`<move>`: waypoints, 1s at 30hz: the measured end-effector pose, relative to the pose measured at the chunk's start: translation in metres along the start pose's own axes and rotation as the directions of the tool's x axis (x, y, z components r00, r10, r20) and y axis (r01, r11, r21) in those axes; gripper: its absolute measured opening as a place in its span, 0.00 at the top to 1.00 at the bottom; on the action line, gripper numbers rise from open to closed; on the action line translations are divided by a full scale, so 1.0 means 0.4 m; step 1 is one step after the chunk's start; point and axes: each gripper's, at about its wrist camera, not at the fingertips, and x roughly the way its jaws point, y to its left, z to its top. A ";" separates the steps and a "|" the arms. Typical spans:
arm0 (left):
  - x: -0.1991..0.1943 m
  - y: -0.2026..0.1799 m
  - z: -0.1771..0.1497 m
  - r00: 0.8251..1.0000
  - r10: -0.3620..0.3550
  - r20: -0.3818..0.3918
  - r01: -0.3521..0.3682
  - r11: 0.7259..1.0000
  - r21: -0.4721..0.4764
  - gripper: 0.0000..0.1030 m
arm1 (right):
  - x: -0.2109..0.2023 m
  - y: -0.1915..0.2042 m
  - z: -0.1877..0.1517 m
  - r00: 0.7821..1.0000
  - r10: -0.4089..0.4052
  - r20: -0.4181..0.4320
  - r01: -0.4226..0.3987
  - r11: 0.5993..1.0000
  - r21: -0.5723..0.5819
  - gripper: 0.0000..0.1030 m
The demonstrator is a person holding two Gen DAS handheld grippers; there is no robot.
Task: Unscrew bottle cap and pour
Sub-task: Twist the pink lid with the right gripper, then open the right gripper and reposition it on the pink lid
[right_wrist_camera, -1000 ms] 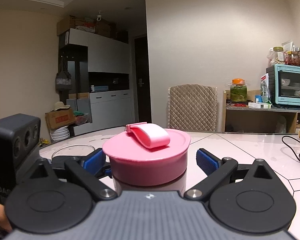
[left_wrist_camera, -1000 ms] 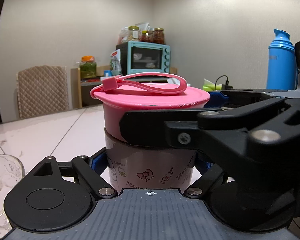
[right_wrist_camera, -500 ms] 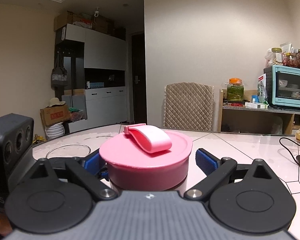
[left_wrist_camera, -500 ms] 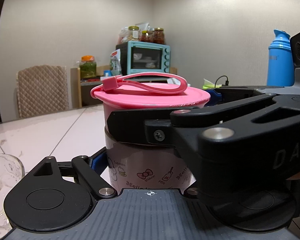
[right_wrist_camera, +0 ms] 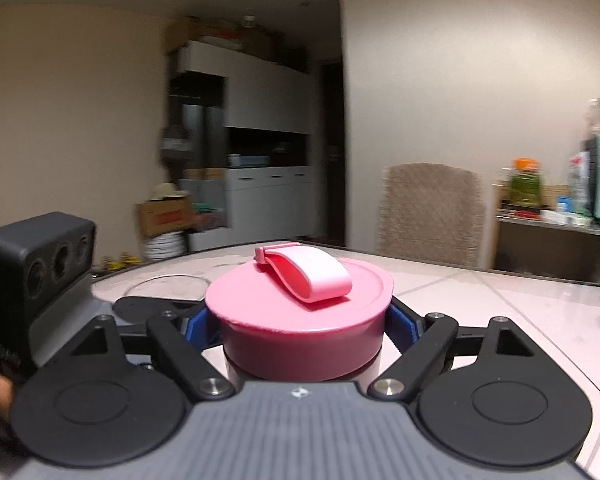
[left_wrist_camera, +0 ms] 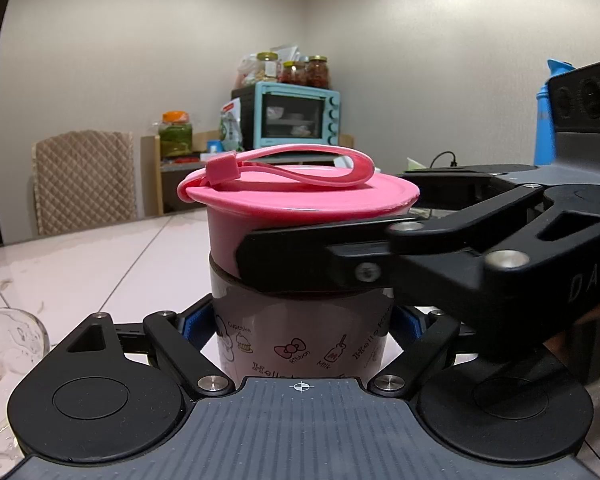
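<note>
Gripping bottle body: left hand-held gripper, clamped. Right hand-held gripper clamped on pink cap. Bottle upright on worktop, cap on.

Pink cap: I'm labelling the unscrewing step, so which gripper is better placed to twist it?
Right. The right gripper is shut on the pink cap; the left gripper clamps the bottle below it, steadying it.

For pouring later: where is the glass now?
In the left wrist view, the glass stands on the table at the lower left edge, left of the bottle.
</note>
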 end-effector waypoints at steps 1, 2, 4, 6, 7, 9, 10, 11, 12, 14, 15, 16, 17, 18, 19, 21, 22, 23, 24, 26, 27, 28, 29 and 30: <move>0.001 0.001 0.001 1.000 0.000 0.000 0.000 1.000 0.000 0.13 | -0.001 -0.009 0.000 1.000 0.023 0.001 -0.023 1.000 -0.004 0.17; 0.002 0.001 0.001 1.000 0.000 0.000 0.000 1.000 -0.001 0.13 | -0.001 -0.027 -0.001 0.998 0.069 0.004 -0.069 0.998 -0.001 0.17; 0.004 0.000 0.002 1.000 0.000 -0.001 0.000 1.000 0.000 0.13 | 0.001 -0.054 -0.001 0.991 0.137 0.011 -0.137 0.991 0.005 0.17; 0.004 0.000 0.001 1.000 0.000 0.000 0.000 1.000 -0.001 0.13 | 0.002 -0.071 0.000 0.983 0.183 0.016 -0.183 0.983 -0.003 0.17; 0.004 0.000 0.001 1.000 0.000 0.000 0.000 1.000 -0.001 0.13 | 0.003 -0.077 0.001 0.980 0.199 0.016 -0.199 0.980 -0.008 0.17; 0.004 0.003 0.000 1.000 0.000 0.000 0.000 1.000 -0.001 0.13 | 0.002 -0.078 0.006 0.979 0.205 0.012 -0.205 0.979 -0.012 0.17; 0.003 0.003 -0.001 1.000 0.000 0.000 0.000 1.000 -0.001 0.13 | 0.001 -0.077 0.009 0.979 0.204 0.010 -0.204 0.979 -0.013 0.17; 0.003 0.003 -0.001 1.000 0.000 0.000 0.000 1.000 -0.001 0.13 | 0.001 -0.076 0.011 0.979 0.202 0.009 -0.202 0.979 -0.013 0.17; 0.003 0.003 -0.001 1.000 0.000 0.000 0.000 1.000 -0.001 0.13 | 0.001 -0.075 0.014 0.980 0.200 0.008 -0.200 0.980 -0.013 0.17; 0.005 0.004 0.000 1.000 0.000 0.000 0.000 1.000 -0.002 0.12 | -0.001 -0.069 0.017 0.982 0.188 0.008 -0.188 0.982 -0.009 0.16; 0.006 0.006 0.000 1.000 0.000 0.000 0.000 1.000 -0.002 0.13 | -0.004 -0.063 0.020 0.984 0.176 0.008 -0.176 0.984 -0.009 0.16; 0.006 0.007 0.000 1.000 0.000 0.000 0.000 1.000 -0.002 0.13 | -0.007 -0.056 0.021 0.987 0.162 0.008 -0.162 0.987 -0.012 0.14; 0.006 0.007 0.000 1.000 0.000 0.000 0.000 1.000 -0.002 0.13 | -0.014 -0.047 0.024 0.990 0.142 0.012 -0.142 0.990 -0.018 0.11; 0.005 0.007 0.000 1.000 0.001 0.000 -0.001 1.000 -0.002 0.13 | -0.023 -0.036 0.027 0.993 0.120 0.017 -0.119 0.993 -0.022 0.10; 0.006 0.007 0.000 1.000 0.001 0.000 -0.001 1.000 -0.002 0.13 | -0.029 -0.031 0.028 0.994 0.107 0.018 -0.106 0.994 -0.019 0.10; 0.006 0.008 0.000 1.000 0.001 0.000 -0.001 1.000 -0.002 0.12 | -0.040 -0.022 0.029 0.997 0.072 0.021 -0.072 0.997 -0.012 0.09; 0.006 0.009 0.000 1.000 0.001 0.000 -0.001 1.000 -0.001 0.12 | -0.048 -0.015 0.028 0.998 0.051 0.026 -0.051 0.999 -0.010 0.08; 0.006 0.008 -0.001 1.000 0.001 0.000 -0.001 1.000 -0.001 0.12 | -0.055 -0.003 0.029 0.999 0.024 0.030 -0.023 1.000 -0.013 0.08; 0.006 0.008 -0.001 1.000 0.001 0.000 -0.001 1.000 -0.002 0.12 | -0.061 0.010 0.029 0.999 -0.004 0.032 0.004 1.000 -0.016 0.08; 0.006 0.010 -0.001 1.000 0.001 0.000 -0.001 1.000 -0.001 0.12 | -0.069 0.031 0.028 0.998 -0.043 0.040 0.044 0.999 -0.016 0.08; 0.006 0.010 -0.002 1.000 0.001 0.000 -0.001 1.000 -0.001 0.12 | -0.073 0.046 0.030 0.996 -0.080 0.044 0.080 0.997 -0.011 0.08; 0.005 0.010 -0.002 1.000 0.002 0.000 -0.002 1.000 -0.001 0.12 | -0.074 0.056 0.031 0.993 -0.107 0.047 0.108 0.994 -0.007 0.08; 0.005 0.011 -0.003 1.000 0.002 0.000 -0.002 1.000 -0.001 0.12 | -0.074 0.064 0.029 0.991 -0.124 0.049 0.125 0.992 -0.004 0.08; 0.005 0.009 -0.003 1.000 0.002 0.000 -0.002 1.000 -0.001 0.12 | -0.072 0.072 0.028 0.988 -0.143 0.050 0.143 0.990 0.001 0.08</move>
